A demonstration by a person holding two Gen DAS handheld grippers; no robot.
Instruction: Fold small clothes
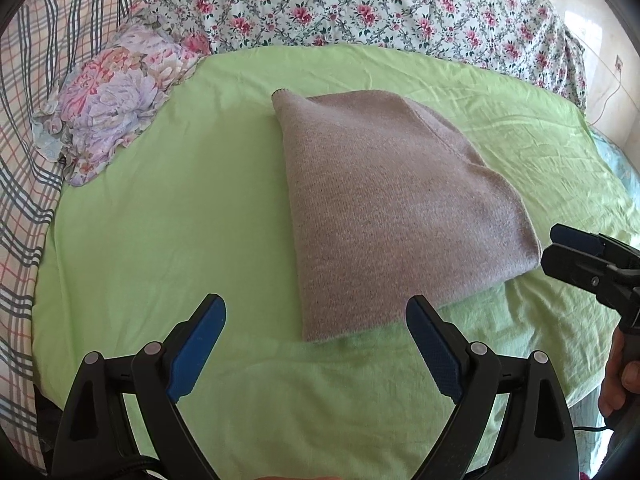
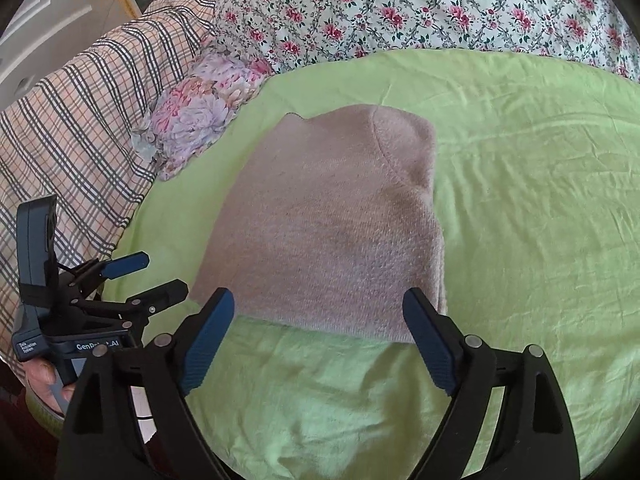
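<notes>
Right wrist view: we find the pink-grey knitted garment [image 2: 332, 232] lying folded on the green sheet [image 2: 540, 200], directly ahead of the right gripper [image 2: 320, 344]; its near edge sits just beyond the fingertips, spanning roughly the gap between them; the jaws stand wide apart with nothing between the pads. We note the long axis of the garment runs away from this gripper, toward the floral bedding [image 2: 440, 12]. In the left wrist view the garment [image 1: 400, 208] lies ahead and to the right of the left gripper [image 1: 316, 340], whose jaws are likewise spread and empty; only the garment's near corner reaches between its fingers. We judge the right gripper squarer to the near edge; the left gripper better placed for the left-hand side; the fold appears largely complete.
</notes>
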